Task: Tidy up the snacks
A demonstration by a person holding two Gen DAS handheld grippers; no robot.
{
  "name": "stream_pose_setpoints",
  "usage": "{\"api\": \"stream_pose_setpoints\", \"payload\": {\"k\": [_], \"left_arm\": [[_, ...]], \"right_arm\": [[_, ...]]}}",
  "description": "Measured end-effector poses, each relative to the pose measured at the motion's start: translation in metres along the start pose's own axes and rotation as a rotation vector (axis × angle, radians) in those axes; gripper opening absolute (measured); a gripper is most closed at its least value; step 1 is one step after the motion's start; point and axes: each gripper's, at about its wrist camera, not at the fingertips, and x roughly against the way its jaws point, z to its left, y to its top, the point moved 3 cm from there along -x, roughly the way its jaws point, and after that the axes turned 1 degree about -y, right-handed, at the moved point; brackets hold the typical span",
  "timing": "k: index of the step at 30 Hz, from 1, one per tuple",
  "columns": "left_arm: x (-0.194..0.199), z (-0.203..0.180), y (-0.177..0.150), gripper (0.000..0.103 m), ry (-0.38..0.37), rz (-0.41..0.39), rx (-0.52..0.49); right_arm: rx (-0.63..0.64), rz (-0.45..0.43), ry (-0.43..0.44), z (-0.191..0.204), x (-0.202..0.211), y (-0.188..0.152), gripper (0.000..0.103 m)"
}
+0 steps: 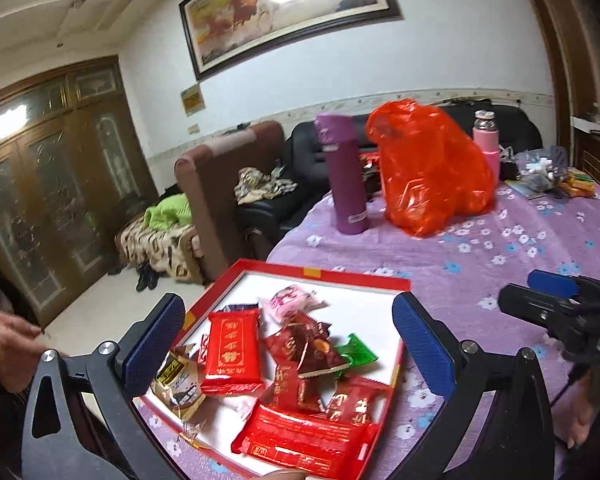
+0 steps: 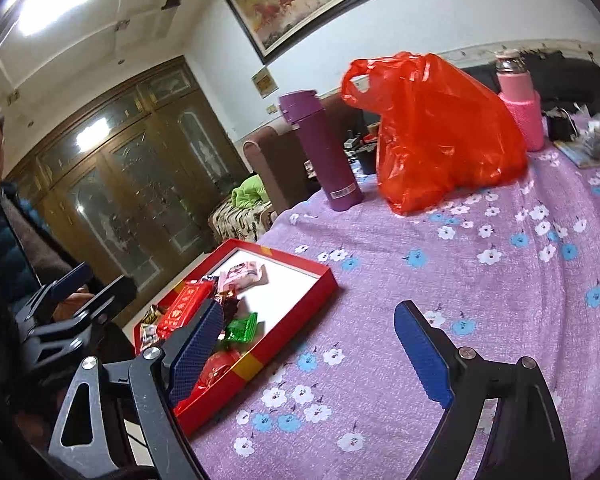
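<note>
A red box lid [image 1: 352, 276] with a white inside lies on the purple flowered tablecloth and holds several wrapped snacks: a red packet [image 1: 232, 354], a pink one [image 1: 294, 300], a green one [image 1: 358, 354] and a long red packet [image 1: 304, 440]. My left gripper [image 1: 290, 346] is open and empty, hovering over the box with a finger on each side. My right gripper [image 2: 312, 354] is open and empty above the cloth, just right of the box [image 2: 300, 308]; it also shows in the left wrist view [image 1: 556, 300].
A purple flask [image 1: 342, 174], an orange-red plastic bag [image 1: 428, 168] and a pink bottle [image 1: 486, 140] stand at the far side of the table. Clutter [image 1: 548, 172] lies at the far right. Sofas and a wooden cabinet stand beyond the table's left edge.
</note>
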Motion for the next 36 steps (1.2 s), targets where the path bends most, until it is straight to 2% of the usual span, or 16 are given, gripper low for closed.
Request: {"api": "stream_pose_setpoints", "payload": {"k": [5, 12, 26, 36], "left_arm": [[-0.006, 0.009, -0.006, 0.103, 0.014, 0.028, 0.019], [-0.010, 0.014, -0.011, 0.103, -0.004, 0.058, 0.044], [-0.017, 0.017, -0.016, 0.103, -0.003, 0.089, 0.063], [-0.022, 0.018, -0.018, 0.103, -0.013, 0.115, 0.074]], "right_arm": [[0.049, 0.002, -0.012, 0.009, -0.002, -0.004, 0.089], [0.081, -0.001, 0.001, 0.017, -0.002, -0.007, 0.089], [0.260, 0.010, -0.017, 0.049, -0.009, -0.024, 0.089], [0.261, -0.021, -0.011, 0.049, -0.003, -0.021, 0.089]]}}
